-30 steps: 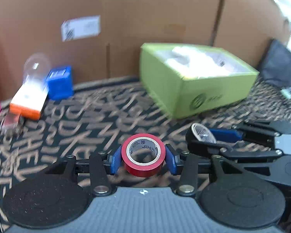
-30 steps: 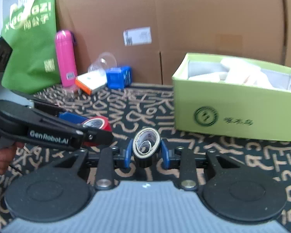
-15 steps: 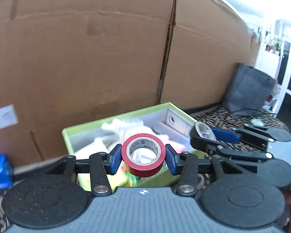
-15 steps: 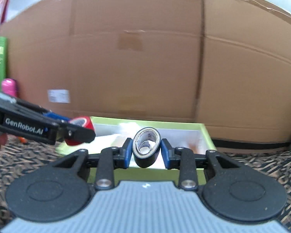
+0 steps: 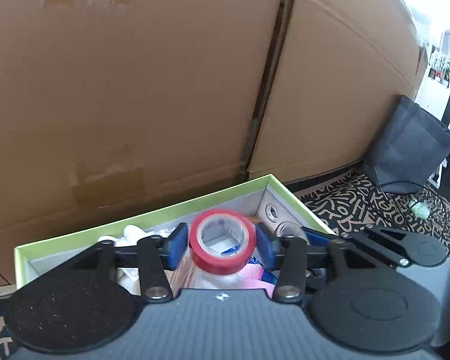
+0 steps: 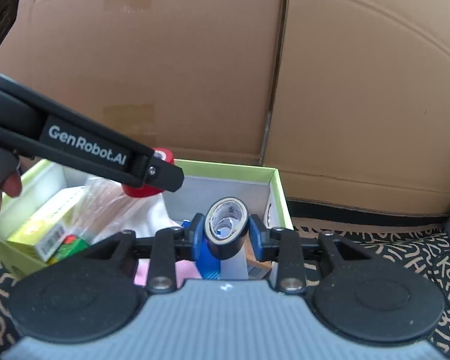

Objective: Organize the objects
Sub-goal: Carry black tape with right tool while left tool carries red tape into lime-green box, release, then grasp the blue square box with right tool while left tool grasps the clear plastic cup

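Observation:
A red tape roll [image 5: 222, 243] sits blurred between the blue pads of my left gripper [image 5: 220, 240], whose jaws are opening; a thin gap shows at the left pad. It hangs over the open green box [image 5: 165, 213]. My right gripper [image 6: 226, 234] holds a black tape roll [image 6: 226, 231] over the box's right end [image 6: 280, 198]; its jaws are opening too, though the pads still look pressed on the roll. In the right wrist view the left gripper [image 6: 165, 177] reaches in from the left with the red roll [image 6: 141, 190] under its tip.
The box holds a yellow-green carton [image 6: 42, 225], a plastic-wrapped pack [image 6: 111, 204], and pink and blue items. A tall cardboard wall [image 5: 135, 90] stands close behind. A dark bag [image 5: 411, 147] sits right on the patterned carpet [image 5: 360, 207]. A person's hand [image 6: 3, 192] grips the left tool.
Both grippers swung from the carpet to above the green box, carrying their rolls. The left pads have parted a little and the red roll has gone blurred between them.

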Demonstrator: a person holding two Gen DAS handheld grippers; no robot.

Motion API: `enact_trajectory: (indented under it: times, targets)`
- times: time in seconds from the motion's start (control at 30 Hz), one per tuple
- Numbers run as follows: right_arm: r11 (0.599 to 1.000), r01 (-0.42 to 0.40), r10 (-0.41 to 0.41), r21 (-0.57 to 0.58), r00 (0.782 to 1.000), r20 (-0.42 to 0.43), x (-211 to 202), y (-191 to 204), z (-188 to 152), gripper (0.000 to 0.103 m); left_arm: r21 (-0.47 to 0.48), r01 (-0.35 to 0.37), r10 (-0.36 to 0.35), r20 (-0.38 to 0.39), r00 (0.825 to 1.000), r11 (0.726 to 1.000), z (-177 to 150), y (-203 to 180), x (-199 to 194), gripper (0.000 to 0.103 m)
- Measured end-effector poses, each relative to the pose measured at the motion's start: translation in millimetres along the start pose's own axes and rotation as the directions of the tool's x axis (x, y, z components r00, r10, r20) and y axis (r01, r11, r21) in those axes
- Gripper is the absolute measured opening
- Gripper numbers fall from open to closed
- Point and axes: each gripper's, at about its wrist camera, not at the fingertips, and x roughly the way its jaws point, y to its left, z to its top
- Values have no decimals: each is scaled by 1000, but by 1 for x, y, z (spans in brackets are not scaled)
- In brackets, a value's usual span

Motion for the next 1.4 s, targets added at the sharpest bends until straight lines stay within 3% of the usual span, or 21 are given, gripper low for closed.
enact_trajectory:
  times: [0.03, 0.23, 0.43, 0.63, 0.73, 0.97, 1.2, 1.4]
  targets:
    - [1000, -8, 8, -3, 1000, -9, 4, -1, -1, 51, -16, -5, 5, 3, 1000, 1000, -2, 2, 0, 82]
    - [1000, -9, 9, -17, 1000, 20, -23, 5, -11, 86, -62, 8, -6, 39, 999, 998, -13, 15, -27, 85]
    - [999, -40, 37, 27, 992, 118, -83, 17, -19, 103, -48, -29, 33, 74, 997, 998, -37, 14, -85, 89]
    - [992, -121, 111, 44, 976, 188, -135, 42, -34, 103, -66, -51, 58, 120, 991, 997, -82, 23, -143, 93]
    - [984, -173, 162, 44, 969, 186, -136, 64, -28, 103, -104, -77, 89, 118, 989, 992, -107, 35, -162, 96]
    - [934, -351, 342, 70, 933, 113, -133, 116, -44, 103, -178, -243, 257, 59, 965, 954, -155, 79, -191, 96]
    - [898, -440, 440, 14, 897, 36, -114, 180, -46, 103, -274, -374, 399, 38, 916, 886, -171, 143, -228, 96]
    - [879, -477, 477, 5, 879, -10, -100, 218, -40, 103, -310, -438, 471, 36, 882, 844, -173, 191, -245, 96]
